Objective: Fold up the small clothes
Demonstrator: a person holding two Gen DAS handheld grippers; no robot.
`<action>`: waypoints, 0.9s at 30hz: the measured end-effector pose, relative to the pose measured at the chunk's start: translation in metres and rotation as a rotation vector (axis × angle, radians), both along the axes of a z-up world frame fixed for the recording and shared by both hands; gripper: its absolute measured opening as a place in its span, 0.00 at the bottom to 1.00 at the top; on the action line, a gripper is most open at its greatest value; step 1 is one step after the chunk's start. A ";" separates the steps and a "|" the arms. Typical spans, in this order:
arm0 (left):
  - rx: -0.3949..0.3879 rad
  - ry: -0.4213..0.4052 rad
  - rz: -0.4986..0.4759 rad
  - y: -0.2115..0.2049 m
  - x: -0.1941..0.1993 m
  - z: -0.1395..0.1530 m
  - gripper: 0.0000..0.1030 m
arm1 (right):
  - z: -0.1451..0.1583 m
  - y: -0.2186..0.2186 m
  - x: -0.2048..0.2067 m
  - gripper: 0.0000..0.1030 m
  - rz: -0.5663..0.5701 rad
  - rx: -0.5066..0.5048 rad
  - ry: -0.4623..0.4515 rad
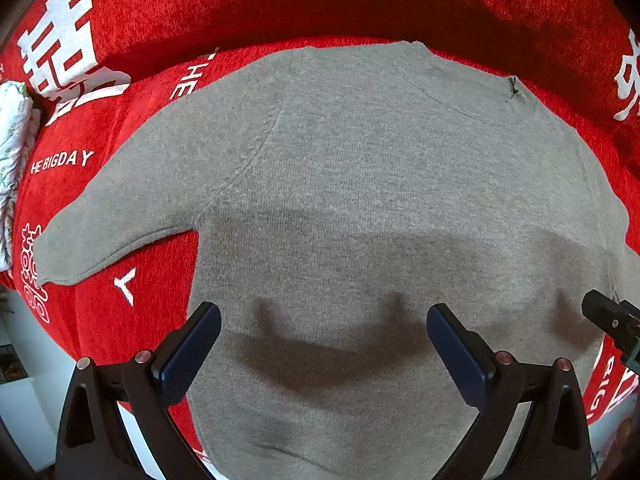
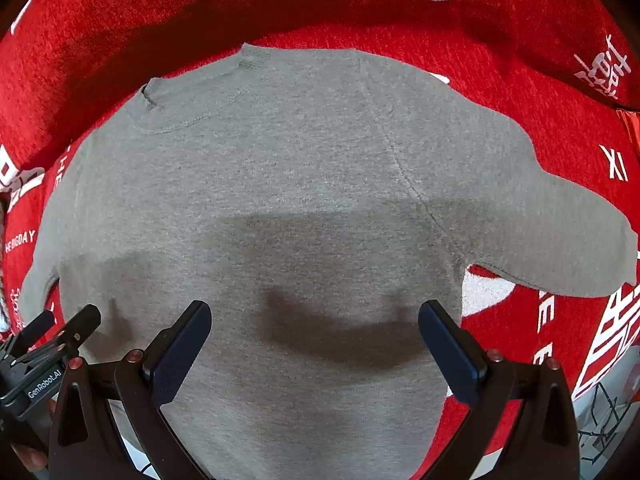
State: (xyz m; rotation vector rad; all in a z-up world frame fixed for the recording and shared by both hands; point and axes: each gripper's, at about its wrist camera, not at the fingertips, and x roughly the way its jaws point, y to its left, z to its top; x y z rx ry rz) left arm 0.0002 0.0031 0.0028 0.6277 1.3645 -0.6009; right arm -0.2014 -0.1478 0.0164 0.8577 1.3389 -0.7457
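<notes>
A small grey knit sweater (image 1: 360, 184) (image 2: 260, 184) lies flat on a red cloth, collar at the far end and both sleeves spread outward. My left gripper (image 1: 324, 320) hovers open above the lower left part of its body, nothing between its dark blue pads. My right gripper (image 2: 314, 316) hovers open above the lower right part, also holding nothing. The left sleeve (image 1: 120, 216) points to the left edge, and the right sleeve (image 2: 552, 216) points right. Each gripper shows at the edge of the other's view, the right one (image 1: 612, 324) and the left one (image 2: 56, 336).
The red cloth (image 1: 160, 20) (image 2: 520, 40) with white lettering covers the surface and rises at the back like a cushion. A white patterned fabric (image 1: 12, 152) sits at the far left edge. A wire rack (image 2: 600, 420) and pale floor show past the cloth's right front edge.
</notes>
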 end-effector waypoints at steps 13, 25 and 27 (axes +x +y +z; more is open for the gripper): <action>0.041 0.018 0.002 0.003 0.002 -0.003 1.00 | 0.002 0.010 0.012 1.00 0.010 -0.006 0.006; 0.051 0.023 0.007 0.004 0.004 -0.004 1.00 | 0.003 0.009 0.012 1.00 0.013 -0.007 0.008; 0.056 0.028 0.010 0.004 0.005 -0.004 1.00 | 0.004 0.011 0.014 1.00 0.014 -0.007 0.008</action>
